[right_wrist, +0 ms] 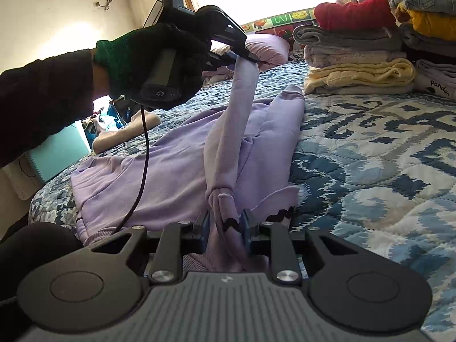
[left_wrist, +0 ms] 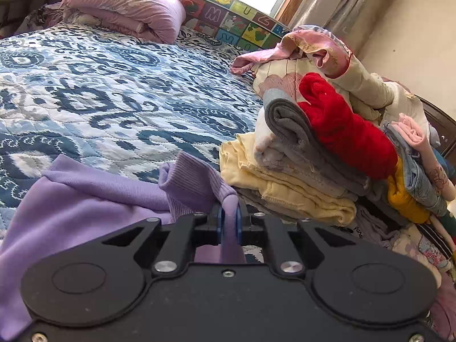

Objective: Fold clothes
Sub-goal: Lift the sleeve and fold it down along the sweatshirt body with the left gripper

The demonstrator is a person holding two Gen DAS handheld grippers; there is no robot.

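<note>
My left hand-held gripper [left_wrist: 229,221] is clenched on the ribbed cuff [left_wrist: 196,179] of the lilac sweatshirt [right_wrist: 159,171], fabric pinched tight between the blue pads. In the right wrist view I see that gripper held up off the bed in a black-gloved hand [right_wrist: 159,65], with the sleeve [right_wrist: 230,131] hanging from it in a long twisted strand down toward my other tool.

My right hand-held gripper [right_wrist: 225,225] has its blue pads either side of the lower end of that sleeve, where it bunches near a black scalloped trim [right_wrist: 280,213]. The pads sit close against the fabric, but I cannot tell if they actually press it.

The sweatshirt body lies spread on the blue-and-white patterned quilt [right_wrist: 384,156] of the bed, partly rumpled, one edge folded up into a ridge.

Beside it on the quilt is a stack of folded clothes [left_wrist: 313,165]: yellow at the bottom, grey above, a red knit [left_wrist: 344,131] on top. A purple pillow [left_wrist: 125,5] lies at the far end of the bed, against an alphabet play mat [left_wrist: 228,14] set upright.
</note>
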